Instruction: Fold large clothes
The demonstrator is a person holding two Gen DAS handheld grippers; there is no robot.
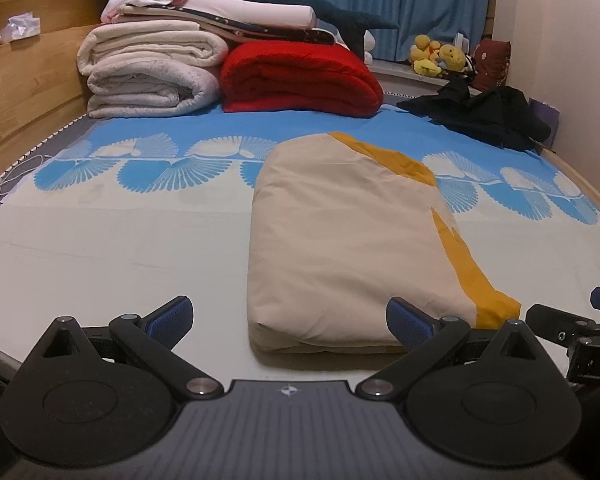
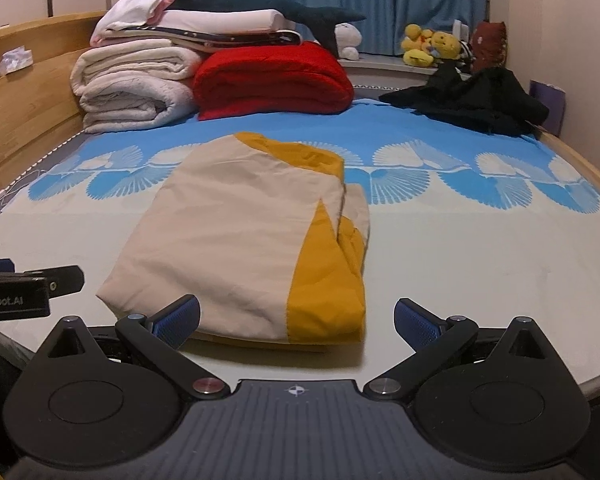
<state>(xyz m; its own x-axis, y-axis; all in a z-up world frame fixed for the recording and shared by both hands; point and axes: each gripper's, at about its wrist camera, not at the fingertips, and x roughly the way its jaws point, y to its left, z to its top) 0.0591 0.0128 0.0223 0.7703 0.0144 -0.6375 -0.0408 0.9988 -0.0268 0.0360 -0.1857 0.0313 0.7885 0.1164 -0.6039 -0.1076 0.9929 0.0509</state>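
Evidently the folding is nearly finished: on the bed (image 2: 460,264), the cream-and-mustard garment (image 2: 236,240) lies as a compact folded bundle at twelve o'clock of both claws. The left gripper (image 1: 290,318) and right gripper (image 2: 298,318) hover spread wide and empty at its near edge. Next is probably a final fold or lifting it toward the stacked blankets (image 2: 140,80) at eleven o'clock.

"nRobot.AI" partly visible on left gripper (image 2: 16,294) body, lone "D" on right gripper (image 1: 592,360) body

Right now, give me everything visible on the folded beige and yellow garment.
The folded beige and mustard-yellow cloth garment lies flat on the white and blue patterned bed sheet as a thick, layered rectangular bundle. Yellow panels run along its right side and far corner. The fabric looks thin, smooth and lightly creased. Both hand-held grippers, left and right, are open at its near edge, gripping nothing.
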